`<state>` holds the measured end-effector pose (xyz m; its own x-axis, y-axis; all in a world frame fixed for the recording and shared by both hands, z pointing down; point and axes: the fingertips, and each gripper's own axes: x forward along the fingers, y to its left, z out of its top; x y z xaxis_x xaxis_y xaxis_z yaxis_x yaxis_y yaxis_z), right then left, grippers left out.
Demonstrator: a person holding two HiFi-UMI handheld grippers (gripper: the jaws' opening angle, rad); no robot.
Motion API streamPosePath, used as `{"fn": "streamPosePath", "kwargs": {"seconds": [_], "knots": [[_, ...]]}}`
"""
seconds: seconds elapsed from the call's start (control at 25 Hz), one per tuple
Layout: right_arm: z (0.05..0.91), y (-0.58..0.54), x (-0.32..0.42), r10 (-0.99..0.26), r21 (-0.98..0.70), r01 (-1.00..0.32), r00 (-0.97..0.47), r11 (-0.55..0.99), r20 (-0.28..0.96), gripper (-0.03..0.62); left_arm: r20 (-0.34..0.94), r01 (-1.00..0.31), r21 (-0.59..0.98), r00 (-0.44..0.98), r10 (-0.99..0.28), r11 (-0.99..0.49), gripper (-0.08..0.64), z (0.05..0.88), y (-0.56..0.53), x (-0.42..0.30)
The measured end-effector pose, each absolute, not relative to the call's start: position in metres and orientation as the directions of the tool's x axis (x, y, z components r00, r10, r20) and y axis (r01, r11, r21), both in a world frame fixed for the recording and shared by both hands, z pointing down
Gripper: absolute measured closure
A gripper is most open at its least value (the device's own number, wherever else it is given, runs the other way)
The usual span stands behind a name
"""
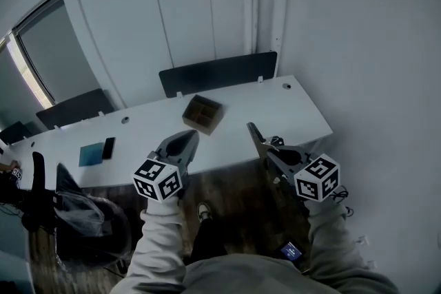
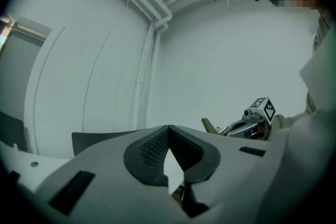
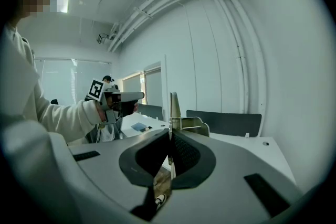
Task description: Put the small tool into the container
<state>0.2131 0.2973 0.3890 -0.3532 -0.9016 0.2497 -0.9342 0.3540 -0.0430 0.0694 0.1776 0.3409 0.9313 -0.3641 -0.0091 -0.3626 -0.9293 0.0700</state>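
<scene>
On the white desk point(image 1: 289, 107) mid-frame sits the box point(image 1: 202, 113), while the left gripper point(image 1: 190, 135) and right gripper point(image 1: 252, 127) hover below it, jaws together, empty, task unstarted.

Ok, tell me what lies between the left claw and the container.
Only bare white desk separates the left claw from the container; the head view shows it.

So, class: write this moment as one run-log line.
left gripper: shut, empty | right gripper: shut on small tool | container: on table, untouched
</scene>
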Motion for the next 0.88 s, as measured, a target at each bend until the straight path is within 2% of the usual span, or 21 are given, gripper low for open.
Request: {"fn": "streamPosePath", "kwargs": {"seconds": [0.12, 0.32, 0.4, 0.88], "knots": [[0.400, 0.267, 0.215, -0.893, -0.023, -0.931, -0.357, 0.365, 0.275, 0.571, -0.031, -0.348, 0.122, 0.935, -0.354, -0.930, 0.558, 0.364, 0.138, 0.071], [0.427, 0.183, 0.217, -0.888, -0.111, -0.933, -0.360, 0.343, 0.287, 0.571, 0.034, -0.280, 0.167, 0.960, -0.278, -0.945, 0.558, 0.427, 0.068, 0.076], [0.428, 0.155, 0.214, -0.879, -0.120, -0.931, -0.366, 0.345, 0.307, 0.571, 0.043, -0.297, 0.201, 0.955, -0.295, -0.933, 0.558, 0.432, 0.036, 0.074], [0.432, 0.012, 0.228, -0.879, -0.178, -0.936, -0.349, 0.305, 0.326, 0.571, 0.086, -0.296, 0.163, 0.954, -0.286, -0.941, 0.558, 0.419, -0.117, 0.071]]}}
